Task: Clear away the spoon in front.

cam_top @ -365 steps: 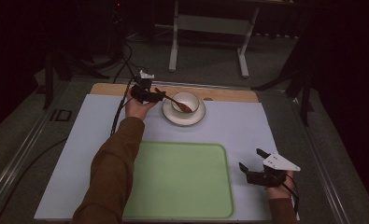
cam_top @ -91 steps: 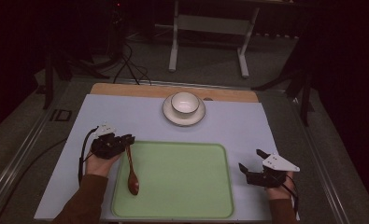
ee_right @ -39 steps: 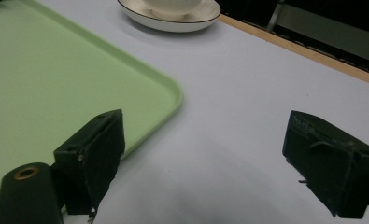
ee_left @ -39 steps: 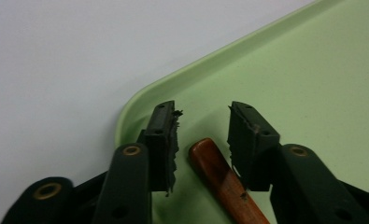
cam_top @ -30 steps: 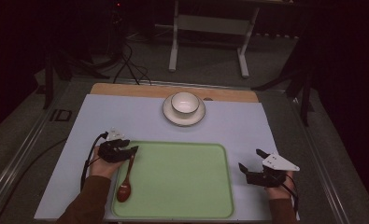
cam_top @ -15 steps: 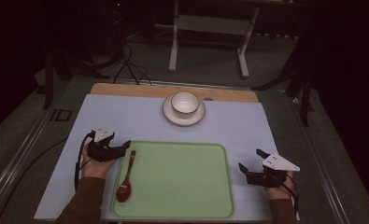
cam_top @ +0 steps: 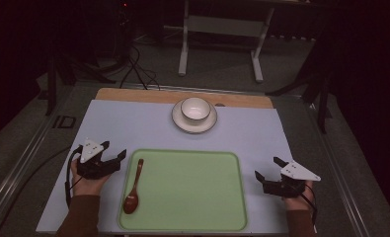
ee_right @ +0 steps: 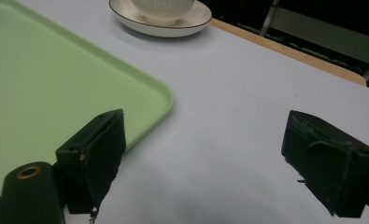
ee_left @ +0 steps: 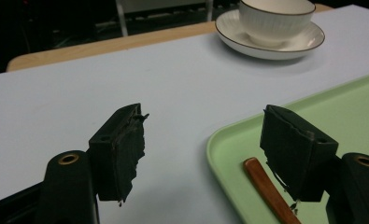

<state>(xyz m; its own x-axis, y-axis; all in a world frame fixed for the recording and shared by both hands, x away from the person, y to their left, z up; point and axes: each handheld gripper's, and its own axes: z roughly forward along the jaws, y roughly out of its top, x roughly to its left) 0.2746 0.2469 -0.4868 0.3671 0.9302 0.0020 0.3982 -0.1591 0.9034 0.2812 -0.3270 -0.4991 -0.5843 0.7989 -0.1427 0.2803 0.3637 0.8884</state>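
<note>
Spoon (cam_top: 133, 189) lies lengthwise on tray (cam_top: 192, 197), bowl nearest the person; both tools, left (cam_top: 114, 161) and right (cam_top: 265, 175), gape empty

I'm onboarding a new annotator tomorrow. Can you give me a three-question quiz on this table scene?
1. True or false: the spoon lies in the bowl.
2. Which tool sits nearer the spoon? A) left tool B) right tool
3. Fill in: the bowl stands on a white ______.

Key:
1. False. The spoon lies on the green tray, near its left edge.
2. A. The left tool, jaws open, rests just off the tray's left edge; the right tool is past its right edge.
3. saucer
</note>
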